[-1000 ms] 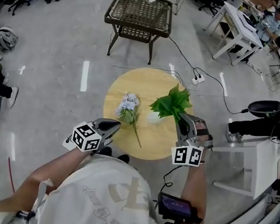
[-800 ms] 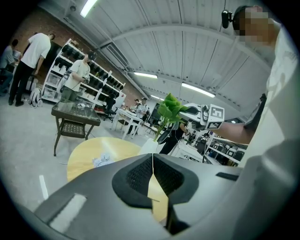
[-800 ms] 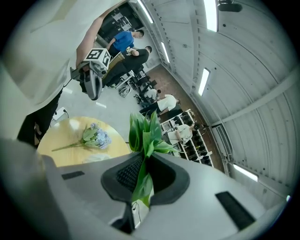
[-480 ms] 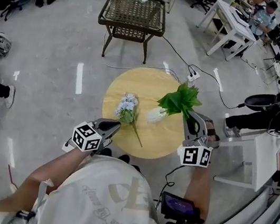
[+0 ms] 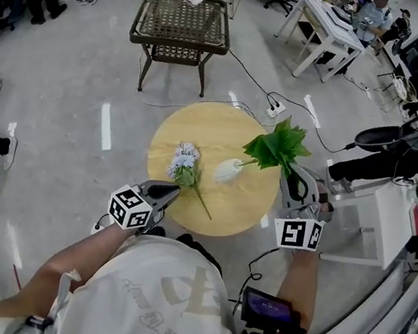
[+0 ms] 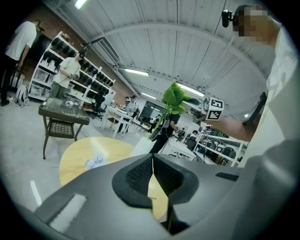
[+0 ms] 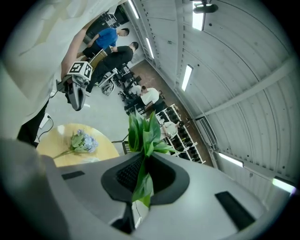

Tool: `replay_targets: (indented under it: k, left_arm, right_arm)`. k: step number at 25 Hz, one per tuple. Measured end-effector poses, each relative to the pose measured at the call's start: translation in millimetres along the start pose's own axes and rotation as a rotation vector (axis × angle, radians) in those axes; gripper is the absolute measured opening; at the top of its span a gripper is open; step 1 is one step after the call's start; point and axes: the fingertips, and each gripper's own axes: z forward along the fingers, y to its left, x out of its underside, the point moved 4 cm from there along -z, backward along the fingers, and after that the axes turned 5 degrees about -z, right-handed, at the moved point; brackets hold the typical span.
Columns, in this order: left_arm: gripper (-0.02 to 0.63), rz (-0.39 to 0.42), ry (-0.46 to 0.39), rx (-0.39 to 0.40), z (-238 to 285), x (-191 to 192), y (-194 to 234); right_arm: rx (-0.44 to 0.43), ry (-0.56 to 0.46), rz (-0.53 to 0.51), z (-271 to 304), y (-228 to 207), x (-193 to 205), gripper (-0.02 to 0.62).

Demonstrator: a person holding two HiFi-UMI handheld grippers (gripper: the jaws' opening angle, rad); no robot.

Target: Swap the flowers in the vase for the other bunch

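My right claw [image 5: 294,177] clamped on green bunch [image 5: 279,144], up-right of vase [image 5: 228,171], stem tips maybe in its mouth. Left claw [image 5: 170,190] shut, empty. Blue bunch [image 5: 184,163] just left of vase. Worry: stems snag rim, tip unheld vase.

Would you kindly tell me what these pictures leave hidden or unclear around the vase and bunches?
- Green leafy bunch: in the right gripper view, the lower stem is hidden by the right gripper. In the head view, it is too thin to tell whether it is clear of the white vase.
- White vase: in the left gripper view, the base is hidden by the left gripper.
- Pale blue flower bunch: in the left gripper view, it is blurred and small.
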Motion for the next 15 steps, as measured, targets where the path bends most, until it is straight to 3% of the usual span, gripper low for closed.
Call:
replay_targets:
  k: [8,15]
  left_arm:
    - [0.009,0.008,0.017,0.026,-9,8,11]
    - [0.009,0.02,0.034,0.029,-1,4,13]
  right_arm:
    - [0.101,0.055,0.033,-11,-12,-1,0.017]
    - [0.104,0.115,0.047,-13,-9,24,0.016]
